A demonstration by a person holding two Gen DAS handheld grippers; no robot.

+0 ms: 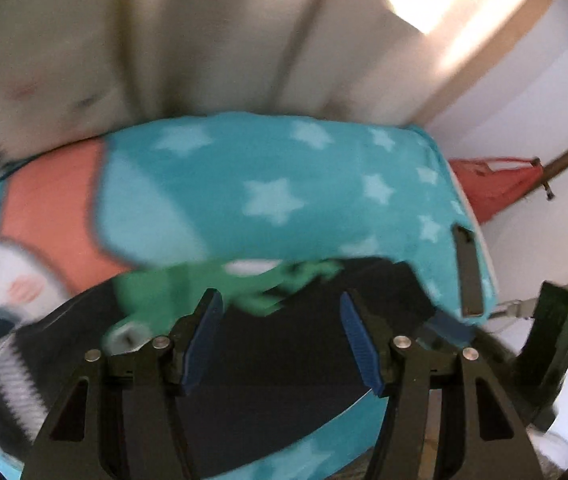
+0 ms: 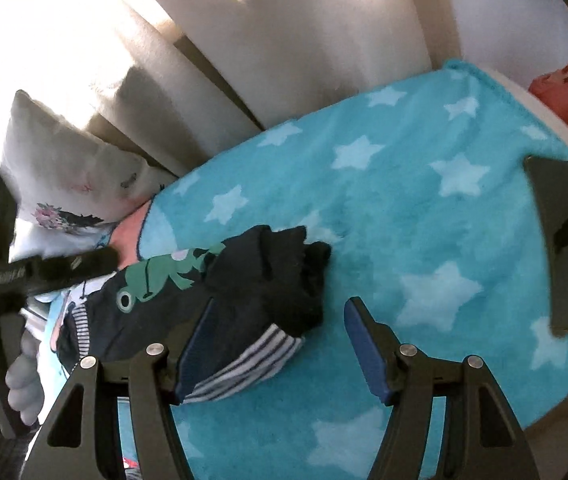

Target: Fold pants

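Observation:
Small dark navy pants (image 2: 260,280) with a green frog print (image 2: 164,272) and striped cuffs (image 2: 252,360) lie bunched on a turquoise star blanket (image 2: 403,208). My right gripper (image 2: 280,340) is open just above the striped cuff, its left finger over the fabric. In the left wrist view the pants (image 1: 284,360) fill the lower frame with the green print (image 1: 188,288) beyond. My left gripper (image 1: 282,328) is open over the dark fabric. The left gripper body (image 2: 44,272) shows at the left of the right wrist view.
A dark phone-like slab (image 2: 563,240) lies on the blanket's right side, also in the left wrist view (image 1: 467,272). A white pillow (image 2: 64,168) and pale curtains (image 2: 244,60) are behind. A red bag (image 1: 491,184) stands beyond the bed edge.

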